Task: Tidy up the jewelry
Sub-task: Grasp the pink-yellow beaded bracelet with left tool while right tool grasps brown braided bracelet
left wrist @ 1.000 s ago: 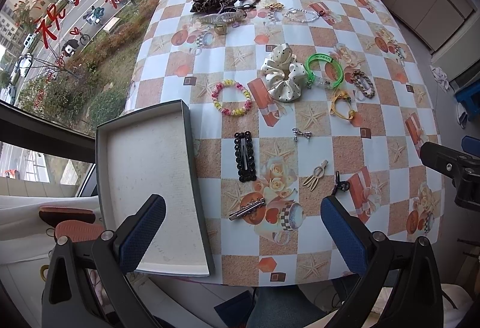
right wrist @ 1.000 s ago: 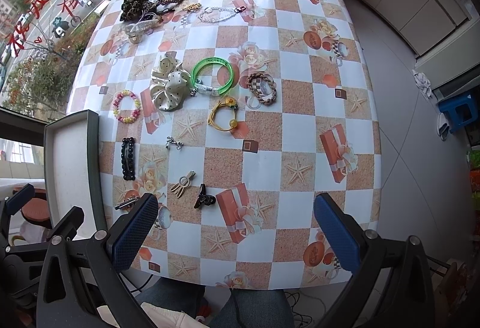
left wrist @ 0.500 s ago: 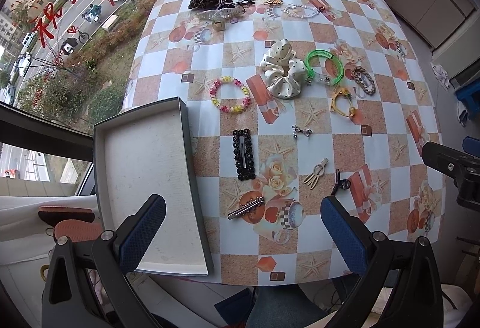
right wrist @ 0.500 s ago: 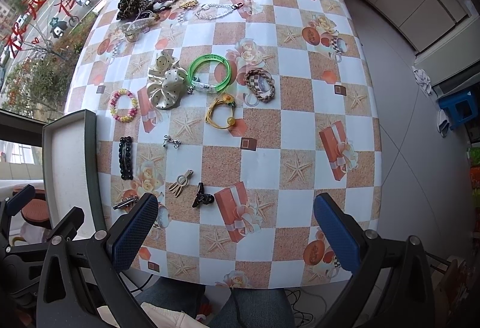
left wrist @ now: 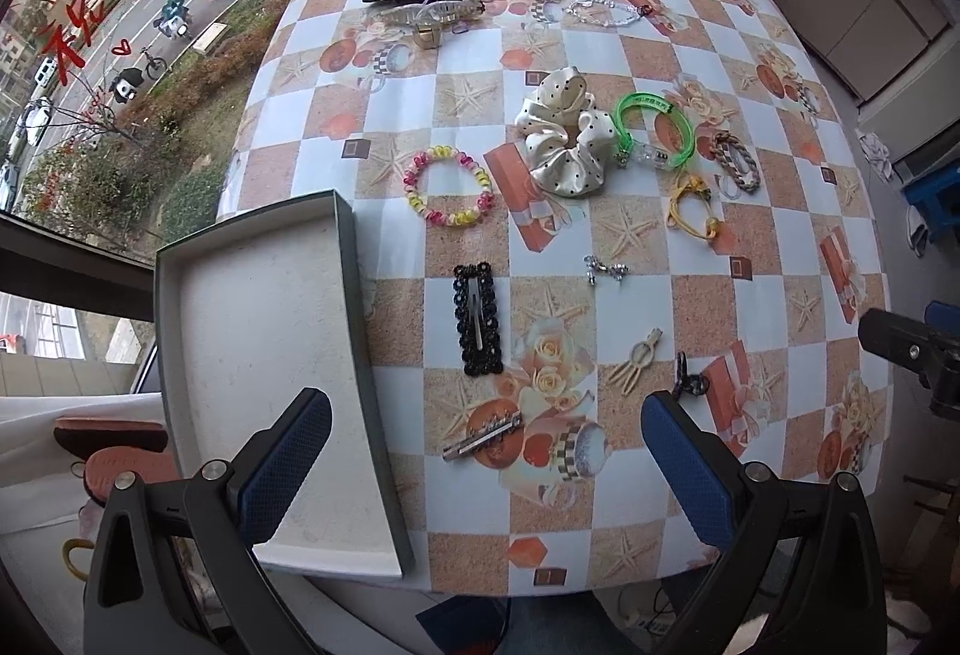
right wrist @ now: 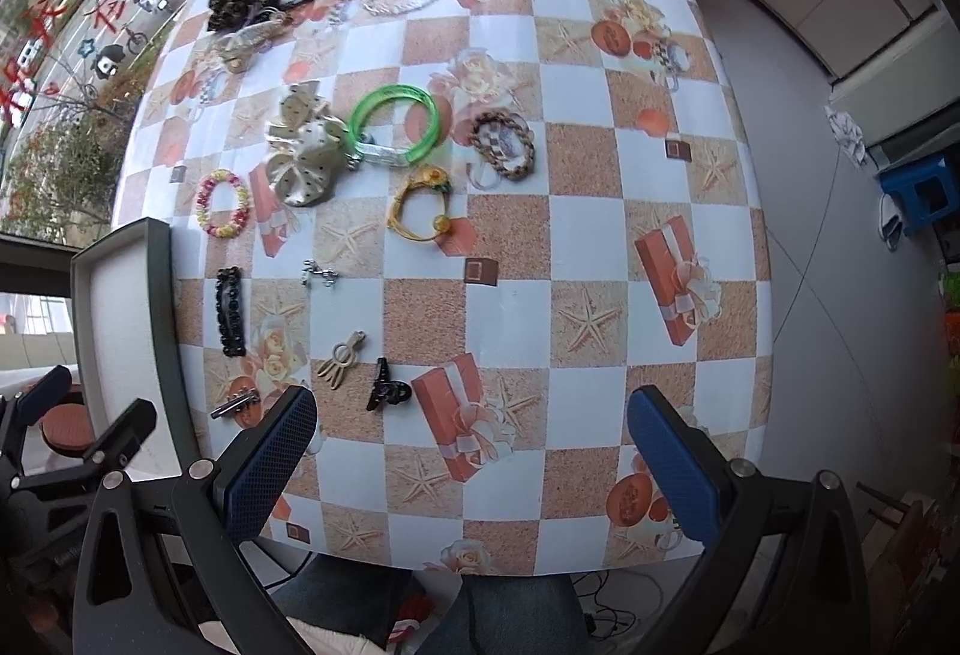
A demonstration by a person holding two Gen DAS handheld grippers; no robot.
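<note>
Both the left gripper point(left wrist: 486, 469) and right gripper point(right wrist: 471, 454) hang spread wide and empty, the silver clip point(left wrist: 483, 435) sitting between the left jaws, looking light, stiff and slippery, so probably pinch across its middle.

Grey tray point(left wrist: 354, 307), white-lined, lies at the left edge of the surface point(left wrist: 774, 211). Just right of it: black beaded clip point(left wrist: 477, 319) and silver clip point(left wrist: 483, 434). Farther back: pastel bead bracelet point(left wrist: 447, 185), polka-dot scrunchie point(left wrist: 564, 139), green bangle point(left wrist: 657, 130) touching it.

scrunchie point(left wrist: 564, 139): satin cloth, glossy | bangle point(left wrist: 657, 127): translucent plastic | tablecloth point(left wrist: 660, 265): glossy vinyl
</note>
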